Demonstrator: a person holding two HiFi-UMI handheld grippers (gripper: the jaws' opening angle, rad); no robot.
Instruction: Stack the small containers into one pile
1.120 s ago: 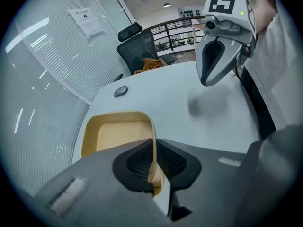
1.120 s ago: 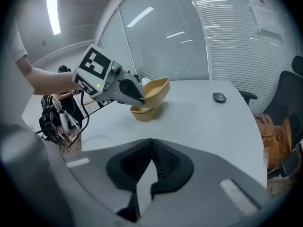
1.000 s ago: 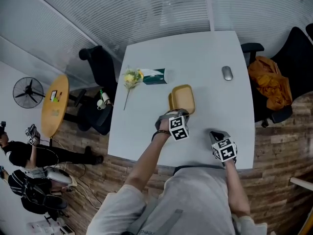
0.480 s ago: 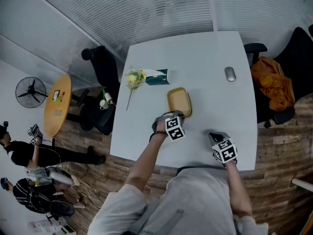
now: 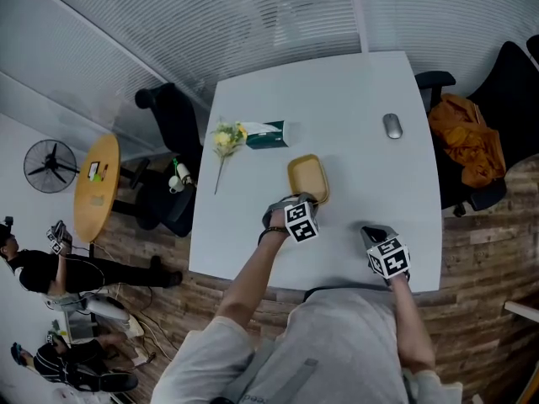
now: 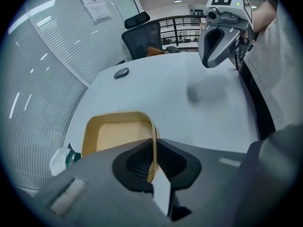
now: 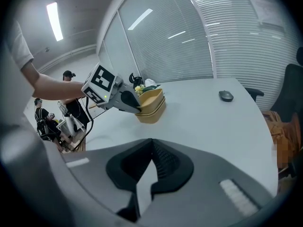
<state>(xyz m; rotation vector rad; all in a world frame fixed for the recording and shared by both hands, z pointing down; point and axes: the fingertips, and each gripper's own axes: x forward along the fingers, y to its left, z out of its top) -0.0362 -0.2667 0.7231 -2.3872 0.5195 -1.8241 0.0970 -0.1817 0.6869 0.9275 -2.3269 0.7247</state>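
Note:
A pile of nested yellow containers (image 5: 308, 178) rests near the middle of the white table (image 5: 337, 91). My left gripper (image 5: 301, 200) is at the pile's near edge. In the left gripper view my left gripper (image 6: 152, 162) is shut on the rim of the top yellow container (image 6: 118, 134). The right gripper view shows the pile (image 7: 151, 105) sitting on the table with the left gripper (image 7: 132, 102) clamped to its side. My right gripper (image 5: 375, 232) hovers apart to the right near the table's front edge; its jaws (image 7: 150, 162) are shut with nothing between them.
A computer mouse (image 5: 392, 125) lies at the far right of the table. A yellow flower (image 5: 224, 139) and a green tissue pack (image 5: 266, 133) lie far left. Black chairs stand around; one holds an orange bag (image 5: 461, 141). A round wooden table (image 5: 93, 183) stands at left.
The yellow containers, seen offset one second ago, now sit as one nested pile, shifted slightly left. My left gripper followed them. The right gripper has hardly moved.

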